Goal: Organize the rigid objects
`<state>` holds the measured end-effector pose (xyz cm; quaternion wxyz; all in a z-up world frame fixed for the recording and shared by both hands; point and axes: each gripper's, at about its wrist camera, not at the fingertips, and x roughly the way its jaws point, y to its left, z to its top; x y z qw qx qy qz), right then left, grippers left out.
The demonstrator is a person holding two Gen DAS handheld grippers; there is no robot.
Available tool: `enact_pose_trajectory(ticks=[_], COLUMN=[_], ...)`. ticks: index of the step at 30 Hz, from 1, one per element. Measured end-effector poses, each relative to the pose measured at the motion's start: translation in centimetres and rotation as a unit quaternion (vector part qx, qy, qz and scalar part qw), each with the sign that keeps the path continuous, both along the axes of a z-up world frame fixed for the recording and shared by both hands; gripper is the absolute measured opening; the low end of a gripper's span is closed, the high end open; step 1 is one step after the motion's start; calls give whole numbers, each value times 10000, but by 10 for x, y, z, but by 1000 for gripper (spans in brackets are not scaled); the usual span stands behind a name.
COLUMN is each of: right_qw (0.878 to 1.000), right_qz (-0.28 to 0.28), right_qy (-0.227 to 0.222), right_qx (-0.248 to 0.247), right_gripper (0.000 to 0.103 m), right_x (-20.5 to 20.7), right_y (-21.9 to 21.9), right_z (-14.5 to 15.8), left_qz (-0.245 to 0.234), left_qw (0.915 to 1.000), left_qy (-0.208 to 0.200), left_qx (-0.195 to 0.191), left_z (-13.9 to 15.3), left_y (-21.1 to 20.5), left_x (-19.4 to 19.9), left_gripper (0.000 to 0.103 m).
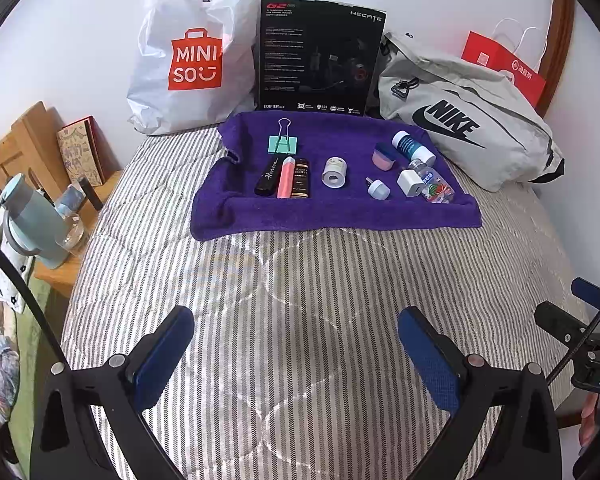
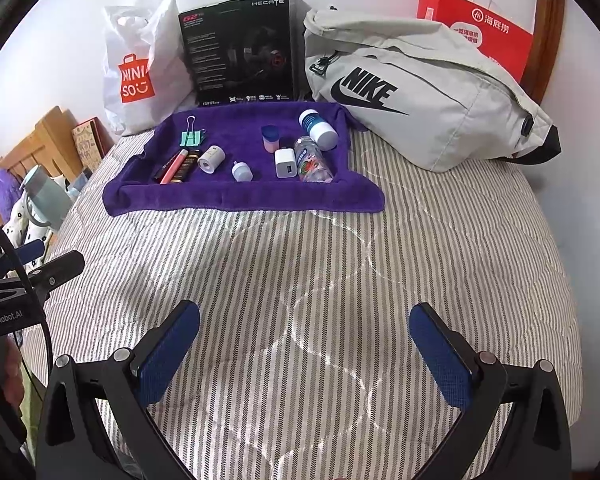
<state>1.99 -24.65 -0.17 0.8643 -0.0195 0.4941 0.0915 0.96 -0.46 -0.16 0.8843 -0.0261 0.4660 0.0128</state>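
Observation:
A purple towel [image 1: 340,212] [image 2: 240,200] lies on the striped bed and carries small objects: a teal binder clip [image 1: 283,142], a black tube [image 1: 269,176], a pink tube [image 1: 286,178], a brown tube [image 1: 301,178], a white roll [image 1: 334,172], a pink jar [image 1: 384,157], a blue-white bottle [image 1: 413,148], a small plug [image 1: 378,189], a white charger [image 1: 409,183] and a clear bottle [image 1: 434,182]. My left gripper [image 1: 296,356] is open and empty, well short of the towel. My right gripper [image 2: 304,356] is open and empty, also over the bedspread.
Behind the towel stand a white Miniso bag [image 1: 188,52], a black headset box [image 1: 316,56], a grey Nike bag [image 1: 460,116] and a red paper bag [image 1: 504,64]. A wooden bedside stand at the left holds a teal flask [image 1: 32,220].

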Motion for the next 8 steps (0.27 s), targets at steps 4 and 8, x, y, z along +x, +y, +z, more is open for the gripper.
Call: enact_pose_trajectory(ticks=[4,8], right_qw=[10000,10000], right_qz=[-10,-29], right_qy=[-3,-18], right_qx=[9,39], right_gripper=[103,103], right_x=[0,0], right_y=[-1,-3], right_z=[0,2], left_qz=[8,26], left_qw=[10000,10000], left_qy=[2,-25], left_qx=[19,47], left_z=[0,1], left_y=[-1,-2], left_x=[1,1], left_gripper=[103,103])
